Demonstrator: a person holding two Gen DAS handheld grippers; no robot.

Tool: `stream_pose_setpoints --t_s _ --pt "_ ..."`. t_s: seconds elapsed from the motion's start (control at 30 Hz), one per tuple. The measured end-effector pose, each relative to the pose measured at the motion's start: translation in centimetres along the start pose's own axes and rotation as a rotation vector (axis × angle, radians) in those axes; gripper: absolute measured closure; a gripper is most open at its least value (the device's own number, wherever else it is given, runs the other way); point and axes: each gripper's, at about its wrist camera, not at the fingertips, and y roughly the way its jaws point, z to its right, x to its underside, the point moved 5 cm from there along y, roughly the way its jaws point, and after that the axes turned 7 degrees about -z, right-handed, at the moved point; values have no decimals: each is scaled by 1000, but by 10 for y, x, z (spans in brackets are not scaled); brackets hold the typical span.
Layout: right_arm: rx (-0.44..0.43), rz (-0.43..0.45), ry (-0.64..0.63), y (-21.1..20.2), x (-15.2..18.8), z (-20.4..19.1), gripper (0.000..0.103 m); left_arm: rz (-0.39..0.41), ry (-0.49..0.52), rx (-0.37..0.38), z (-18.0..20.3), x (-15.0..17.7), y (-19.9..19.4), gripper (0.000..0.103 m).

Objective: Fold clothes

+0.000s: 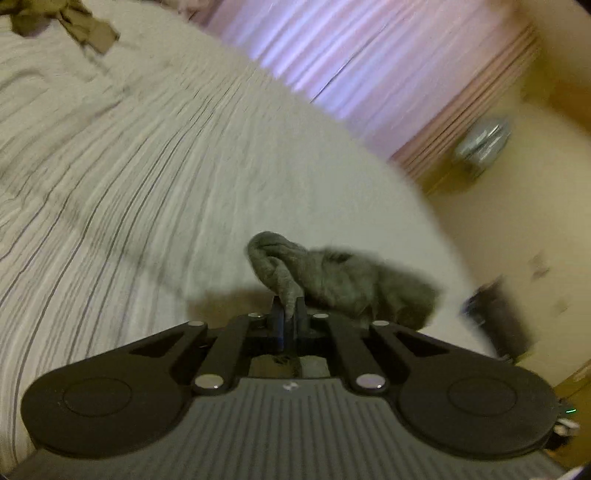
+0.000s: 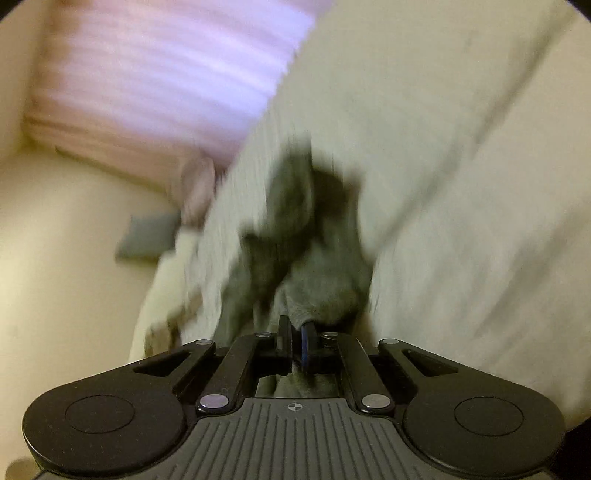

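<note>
A small grey knitted garment (image 1: 332, 280) hangs bunched above the striped white bed sheet (image 1: 129, 166). My left gripper (image 1: 289, 308) is shut on one twisted end of it, and the cloth trails off to the right. In the right wrist view the same grey garment (image 2: 310, 258) is blurred and rises from my right gripper (image 2: 295, 330), which is shut on its lower edge. A brown piece of clothing (image 1: 62, 22) lies crumpled at the far top left of the bed.
Pink curtains (image 1: 351, 55) hang past the bed's far edge. The cream floor (image 1: 517, 221) to the right has a shiny object (image 1: 482, 138) and a dark thing (image 1: 498, 317). In the right wrist view a grey cloth (image 2: 147, 236) lies on the floor by the bed.
</note>
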Motion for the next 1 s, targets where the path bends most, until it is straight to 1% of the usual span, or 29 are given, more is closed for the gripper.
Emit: stream_pose_setpoints --t_s 0.03,0.1,0.17,0.23,0.3,0.43,0.5,0.53,0.6,0.67,0.73,0.83,0.9,1.0 --pt "-8 47 -12 -20 -8 -1 100 21 -9 27 5 3 -13 102" --pt "-21 116 -38 -55 -18 -5 100 31 -28 77 13 11 -28 102" --pt "-34 154 -60 -80 -22 -9 100 30 -26 118 26 17 -40 102" --pt "-53 188 -84 -102 -23 -15 100 43 -16 179 43 17 -52 102" --pt "-99 233 -126 -125 -27 -29 100 79 -2 253 64 8 -65 102" --pt "-223 351 -247 -166 -38 -73 100 188 44 399 106 -14 -95 102" --pt "-287 412 -296 -183 -43 -93 100 227 49 447 119 -25 -105 102" --pt "-283 429 -301 -187 -46 -99 100 234 36 450 121 -30 -106 102" --pt "-217 447 -280 -191 -59 -103 99 230 -7 400 116 -39 -98 102" --pt "-151 443 -234 -186 -73 -98 99 214 -46 361 110 -48 -86 102" --pt "-143 434 -219 -174 -88 -99 99 198 -60 346 110 -63 -71 102" --pt "-103 423 -225 -152 -114 -110 99 189 -58 312 117 -95 -49 102" --pt "-102 427 -233 -134 -136 -125 99 225 -29 315 129 -118 -51 102" --pt "-169 482 -312 -139 -151 -162 99 327 58 342 155 -138 -74 102"
